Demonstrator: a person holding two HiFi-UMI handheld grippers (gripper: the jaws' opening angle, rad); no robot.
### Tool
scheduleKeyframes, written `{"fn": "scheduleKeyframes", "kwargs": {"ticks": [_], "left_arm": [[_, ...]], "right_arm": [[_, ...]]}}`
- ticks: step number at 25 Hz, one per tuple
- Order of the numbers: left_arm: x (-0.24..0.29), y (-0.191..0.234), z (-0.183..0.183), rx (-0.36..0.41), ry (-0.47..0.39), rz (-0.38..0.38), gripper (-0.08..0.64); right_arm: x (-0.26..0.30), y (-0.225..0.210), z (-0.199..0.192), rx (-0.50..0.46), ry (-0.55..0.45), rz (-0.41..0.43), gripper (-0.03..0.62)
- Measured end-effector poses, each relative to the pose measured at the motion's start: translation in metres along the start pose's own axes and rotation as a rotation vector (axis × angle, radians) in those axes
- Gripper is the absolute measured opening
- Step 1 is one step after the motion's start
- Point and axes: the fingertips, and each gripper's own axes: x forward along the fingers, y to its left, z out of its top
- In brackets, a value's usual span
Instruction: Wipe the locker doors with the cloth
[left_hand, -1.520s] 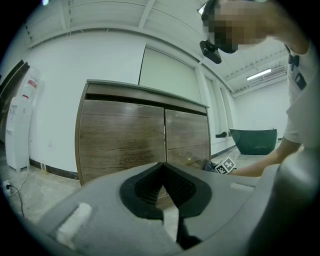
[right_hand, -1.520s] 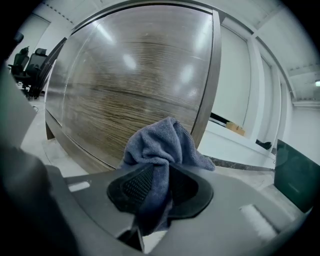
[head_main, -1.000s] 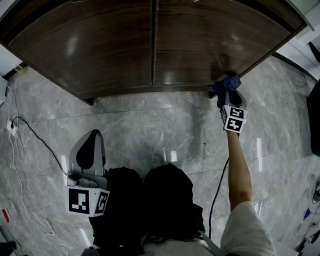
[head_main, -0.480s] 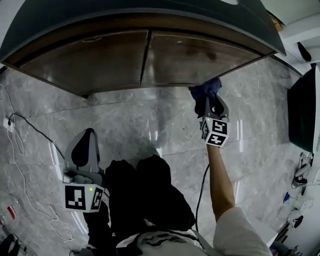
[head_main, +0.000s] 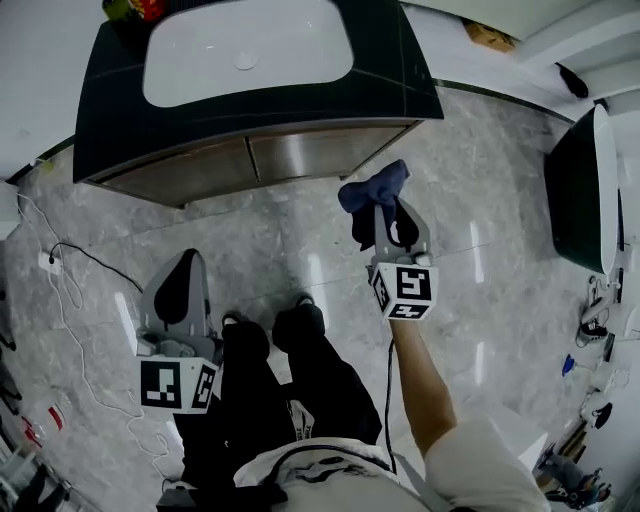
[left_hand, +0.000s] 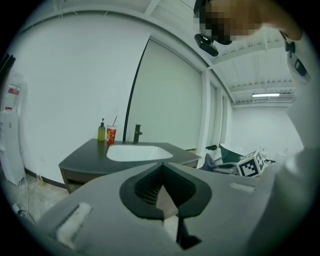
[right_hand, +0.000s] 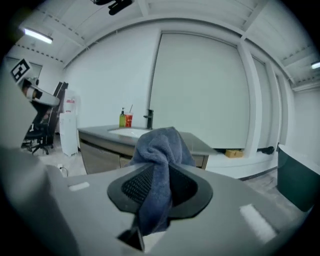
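The right tongs (head_main: 388, 222) clamp the blue cloth (head_main: 372, 190), which is bunched beyond their tips and held clear of the locker doors (head_main: 250, 160) under the counter (head_main: 400, 80) (probably between passes). The left tongs (head_main: 183, 270) hang closed and empty at near left, out of the way.

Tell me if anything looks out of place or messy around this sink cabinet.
Nothing looks spilled or broken. Only loose cords snake across the floor left of the cabinet. The cloth sits bunched in the right gripper, clear of the doors.
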Motion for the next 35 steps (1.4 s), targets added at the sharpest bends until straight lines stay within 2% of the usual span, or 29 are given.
{"fn": "scheduleKeyframes", "kwargs": {"ticks": [4,7,13,19,25,30,35], "left_arm": [[-0.026,-0.041,0.079,0.002,-0.019,0.0,0.0],[-0.046,-0.068,0.125,0.007,-0.044,0.01,0.002],[-0.1,-0.104,0.18,0.058,-0.087,0.012,0.0],[-0.173,-0.129,0.204,0.076,-0.131,-0.02,0.001],[-0.251,-0.139,0.202,0.087,-0.142,-0.018,0.0],[-0.282,-0.156,0.216,0.104,-0.16,0.013,0.0],[-0.29,-0.165,0.227,0.107,-0.17,0.044,0.0]], "right_arm": [[-0.068,0.0,0.092,0.056,-0.045,0.036,0.092],[-0.116,0.003,0.148,0.085,-0.077,0.066,0.092],[-0.198,0.024,0.216,0.12,-0.133,0.105,0.091],[-0.274,0.071,0.262,0.114,-0.204,0.148,0.089],[-0.344,0.123,0.272,0.118,-0.195,0.185,0.087],[-0.378,0.121,0.286,0.114,-0.218,0.198,0.086],[-0.391,0.11,0.294,0.104,-0.214,0.222,0.08]]}}
